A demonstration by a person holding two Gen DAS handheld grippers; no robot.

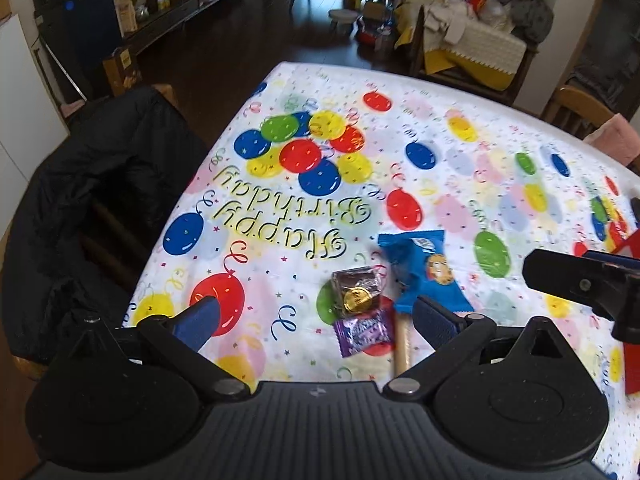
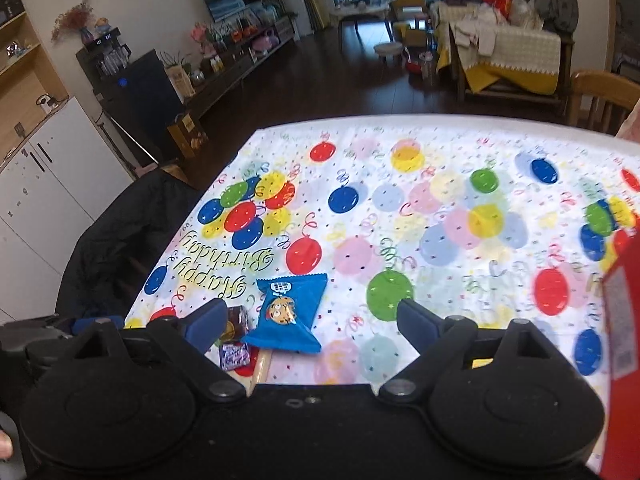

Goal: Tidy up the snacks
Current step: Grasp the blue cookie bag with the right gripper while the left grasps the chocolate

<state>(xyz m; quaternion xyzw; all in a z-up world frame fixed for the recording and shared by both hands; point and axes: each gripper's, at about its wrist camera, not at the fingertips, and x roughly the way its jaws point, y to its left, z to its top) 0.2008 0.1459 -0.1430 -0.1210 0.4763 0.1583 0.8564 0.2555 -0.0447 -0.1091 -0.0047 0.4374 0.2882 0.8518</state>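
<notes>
Left wrist view: the left tool (image 1: pixel 316 320) hangs released, jaws spread around the purple candy (image 1: pixel 362 336). Just beyond the candy sits the gold-coin packet (image 1: pixel 356 290); right of it, touching, the blue cookie pack (image 1: pixel 424 270), long axis running away from the tool. The right tool (image 2: pixel 310 322), also released and empty, hovers farther right over the table (image 2: pixel 440 220).

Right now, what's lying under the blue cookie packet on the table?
A light wooden stick pokes out from beneath the blue cookie packet, toward the camera. How far it runs under the packet is covered, so what it is stays unclear.
</notes>
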